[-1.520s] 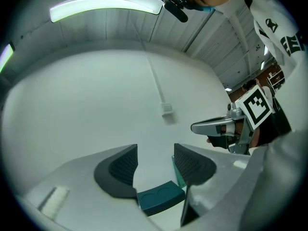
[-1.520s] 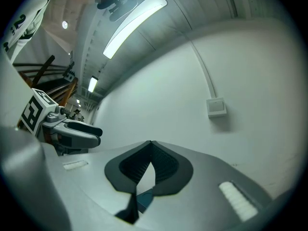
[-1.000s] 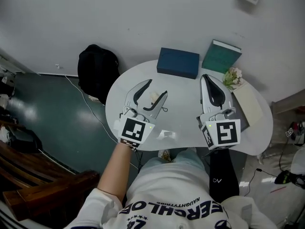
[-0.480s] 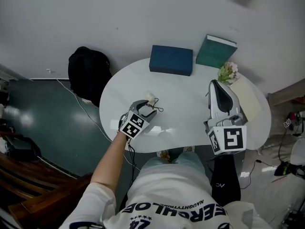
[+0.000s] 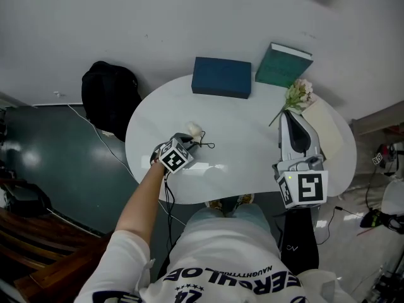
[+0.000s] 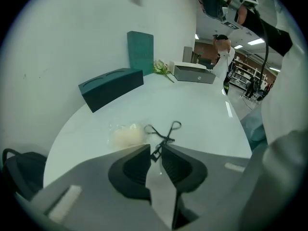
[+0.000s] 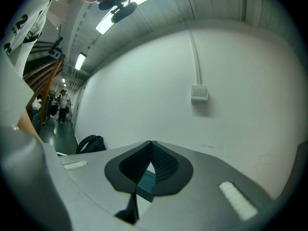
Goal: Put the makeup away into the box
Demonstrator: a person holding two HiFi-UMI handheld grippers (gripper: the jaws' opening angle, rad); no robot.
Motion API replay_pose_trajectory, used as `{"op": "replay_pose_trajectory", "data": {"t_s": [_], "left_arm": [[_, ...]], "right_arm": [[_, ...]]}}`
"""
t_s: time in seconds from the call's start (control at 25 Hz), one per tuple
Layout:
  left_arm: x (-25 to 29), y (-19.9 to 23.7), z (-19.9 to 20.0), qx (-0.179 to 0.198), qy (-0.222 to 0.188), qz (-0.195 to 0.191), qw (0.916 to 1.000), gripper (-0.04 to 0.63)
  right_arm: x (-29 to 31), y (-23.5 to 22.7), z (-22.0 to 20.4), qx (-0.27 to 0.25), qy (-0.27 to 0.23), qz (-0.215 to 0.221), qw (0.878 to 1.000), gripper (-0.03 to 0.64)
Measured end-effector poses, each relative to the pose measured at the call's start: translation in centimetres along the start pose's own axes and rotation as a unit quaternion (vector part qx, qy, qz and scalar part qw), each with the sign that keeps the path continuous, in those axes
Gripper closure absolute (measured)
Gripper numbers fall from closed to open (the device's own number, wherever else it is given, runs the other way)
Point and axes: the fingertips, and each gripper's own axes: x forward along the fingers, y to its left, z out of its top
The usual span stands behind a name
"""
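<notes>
Your left gripper [image 5: 188, 142] is low over the near left part of the counter [image 5: 252, 150], tipped down at the curler [image 5: 205, 145]. In the left gripper view its jaws are drawn in to a narrow slot. The curler's near end sits in that slot, caught between the two tips. The curler's two handle loops reach away from you across the counter.

A cream puff [image 5: 194, 130] in clear wrap lies just beside the curler, on its left as your left gripper sees it. It is clear of your jaws.

The box [image 5: 221, 77] is dark blue and lies at the far edge of the counter by the wall, well apart from the curler and the puff. It looks shut from here. To its right a green book [image 5: 284, 65] stands upright against the wall. A small bunch of flowers [image 5: 298, 95] lies near the book's foot.

Your right gripper [image 5: 288, 113] is up over the right side of the counter, pointing toward the wall. In the right gripper view its jaws meet at the tips with nothing between them. Only a bit of the blue box shows through the gap lower down.

A black backpack [image 5: 107, 96] sits on the floor to the left of the counter, by the wall.
</notes>
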Motion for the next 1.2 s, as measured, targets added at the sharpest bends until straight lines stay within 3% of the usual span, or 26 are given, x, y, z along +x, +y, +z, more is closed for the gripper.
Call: {"op": "replay_pose_trajectory", "data": {"t_s": [0.04, 0.08, 0.44, 0.68, 0.96, 1.08, 1.2], "left_arm": [[0.0, -0.4, -0.1, 0.006, 0.004, -0.008, 0.9999, 0.542], [0.0, -0.9, -0.1, 0.010, 0.006, -0.015, 0.9998, 0.568], [-0.6, -1.2, 0.7, 0.005, -0.017, 0.000, 0.9998, 0.569], [-4.7, 0.7, 5.7, -0.008, -0.098, 0.061, 0.9932, 0.569], [-12.7, 2.4, 13.2, -0.013, -0.209, 0.148, 0.9665, 0.569], [-16.3, 2.8, 15.9, -0.016, -0.256, 0.182, 0.9493, 0.569], [-20.1, 3.2, 18.2, -0.022, -0.305, 0.224, 0.9255, 0.569]], "right_arm": [[0.1, -0.1, -0.1, 0.000, 0.001, 0.000, 1.000, 0.588], [0.2, -0.2, -0.1, 0.001, 0.001, 0.000, 1.000, 0.588], [1.2, 0.7, 0.1, 0.004, -0.005, 0.012, 1.000, 0.588], [1.6, 1.3, 0.9, 0.004, -0.016, 0.017, 1.000, 0.588], [1.6, 1.4, 2.1, 0.005, -0.032, 0.009, 0.999, 0.588], [1.7, 1.8, 2.6, 0.001, -0.038, 0.014, 0.999, 0.588], [1.7, 2.0, 3.1, -0.001, -0.044, 0.015, 0.999, 0.588]]}}
